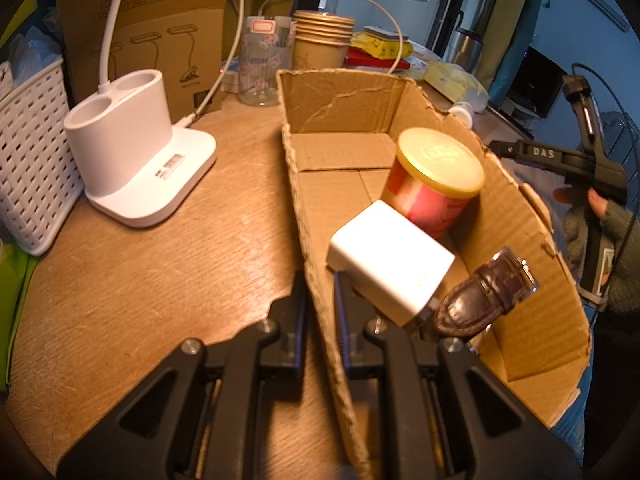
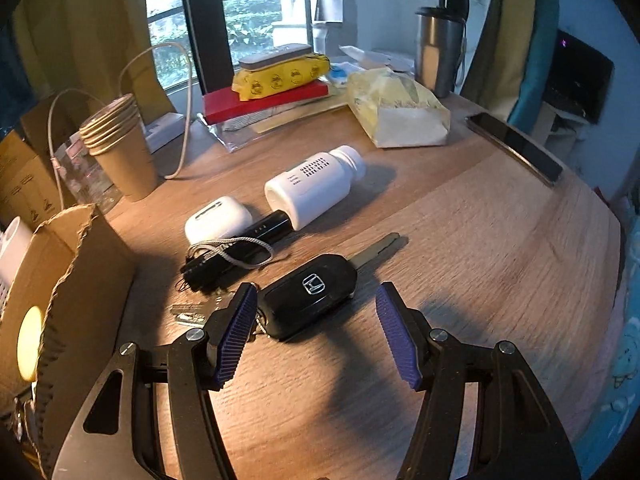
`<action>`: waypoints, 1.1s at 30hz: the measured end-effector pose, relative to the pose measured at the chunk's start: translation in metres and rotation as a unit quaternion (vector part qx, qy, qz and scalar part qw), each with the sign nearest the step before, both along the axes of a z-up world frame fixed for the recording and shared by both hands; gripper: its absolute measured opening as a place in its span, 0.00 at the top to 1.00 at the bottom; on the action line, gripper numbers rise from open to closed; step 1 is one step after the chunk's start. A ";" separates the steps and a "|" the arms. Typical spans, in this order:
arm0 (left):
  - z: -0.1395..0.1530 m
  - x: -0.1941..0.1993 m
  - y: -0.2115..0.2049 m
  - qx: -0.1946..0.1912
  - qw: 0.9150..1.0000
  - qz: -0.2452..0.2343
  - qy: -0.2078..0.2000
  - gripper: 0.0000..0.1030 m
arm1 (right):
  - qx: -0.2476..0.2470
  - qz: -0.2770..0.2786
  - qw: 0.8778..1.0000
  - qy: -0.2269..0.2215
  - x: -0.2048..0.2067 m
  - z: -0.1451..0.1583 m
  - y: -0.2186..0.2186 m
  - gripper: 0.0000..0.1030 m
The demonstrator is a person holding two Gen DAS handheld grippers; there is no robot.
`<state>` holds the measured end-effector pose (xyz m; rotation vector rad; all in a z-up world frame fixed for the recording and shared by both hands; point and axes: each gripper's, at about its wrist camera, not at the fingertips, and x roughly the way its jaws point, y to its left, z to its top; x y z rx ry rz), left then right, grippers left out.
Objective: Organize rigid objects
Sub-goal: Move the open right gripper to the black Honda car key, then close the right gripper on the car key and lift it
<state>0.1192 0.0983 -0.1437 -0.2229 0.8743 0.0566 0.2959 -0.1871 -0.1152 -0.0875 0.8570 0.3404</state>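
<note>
Your left gripper (image 1: pixel 320 280) is clamped on the near wall of the cardboard box (image 1: pixel 532 240), one finger outside and one inside; in the box, at about one o'clock from that grip, a white charger (image 1: pixel 390 258) lies between a yellow-lidded red can (image 1: pixel 434 184) behind it and a brown leather watch strap (image 1: pixel 486 294) to its right. Your right gripper (image 2: pixel 316 300) hangs with jaws spread wide and nothing gripped, just above the black car key (image 2: pixel 308 296) on the wooden table (image 2: pixel 480 240). At eleven o'clock from the key lie a white earbud case (image 2: pixel 218 218) and a black stick with a cord (image 2: pixel 240 248), at twelve a white pill bottle (image 2: pixel 316 188) on its side.
</note>
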 end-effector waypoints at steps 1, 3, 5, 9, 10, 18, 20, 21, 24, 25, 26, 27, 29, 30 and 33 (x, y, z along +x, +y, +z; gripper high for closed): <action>0.000 0.000 0.000 0.000 1.000 0.000 0.000 0.86 | -0.001 -0.002 1.000 0.001 0.001 -0.001 0.001 0.37; 0.000 0.000 0.000 0.000 1.000 0.000 0.000 0.86 | -0.001 -0.007 1.000 0.005 0.005 -0.004 0.002 0.37; 0.000 0.000 0.000 0.000 1.000 0.000 0.000 0.86 | 0.000 -0.009 1.000 0.011 0.009 -0.008 0.004 0.37; 0.000 0.000 0.000 0.000 1.000 0.000 0.000 0.86 | -0.001 -0.011 1.000 0.013 0.012 -0.011 0.007 0.37; 0.000 0.000 0.000 0.000 1.000 0.000 0.000 0.86 | 0.000 -0.011 1.000 0.013 0.012 -0.012 0.009 0.37; 0.000 0.000 0.000 0.000 1.000 0.000 0.000 0.86 | -0.012 -0.014 1.000 0.012 0.017 -0.014 0.018 0.35; 0.000 0.000 0.000 0.000 1.000 0.000 0.000 0.86 | -0.013 -0.014 1.000 0.012 0.018 -0.016 0.019 0.35; 0.000 0.000 0.000 0.000 1.000 0.000 0.000 0.86 | -0.012 -0.014 1.000 0.012 0.019 -0.017 0.019 0.35; 0.000 0.000 0.000 0.000 1.000 0.000 0.000 0.86 | -0.014 -0.011 1.000 0.011 0.018 -0.018 0.019 0.35; 0.000 0.000 0.001 0.000 1.000 0.000 0.000 0.86 | -0.014 -0.010 1.000 0.010 0.018 -0.018 0.019 0.35; 0.000 0.000 0.000 0.000 1.000 0.000 0.000 0.86 | -0.015 -0.008 1.000 0.010 0.017 -0.018 0.019 0.35; 0.000 0.000 0.000 0.000 1.000 0.000 0.000 0.86 | -0.014 -0.006 1.000 0.010 0.016 -0.018 0.018 0.35; 0.000 0.000 0.000 0.000 1.000 0.000 0.000 0.86 | -0.013 -0.002 1.000 0.010 0.014 -0.017 0.017 0.35; 0.000 0.000 0.000 0.000 1.000 0.000 0.000 0.86 | -0.012 0.001 1.000 0.010 0.013 -0.017 0.016 0.35; 0.000 0.000 0.000 0.000 1.000 0.000 0.000 0.86 | -0.011 0.004 1.000 0.010 0.010 -0.017 0.014 0.36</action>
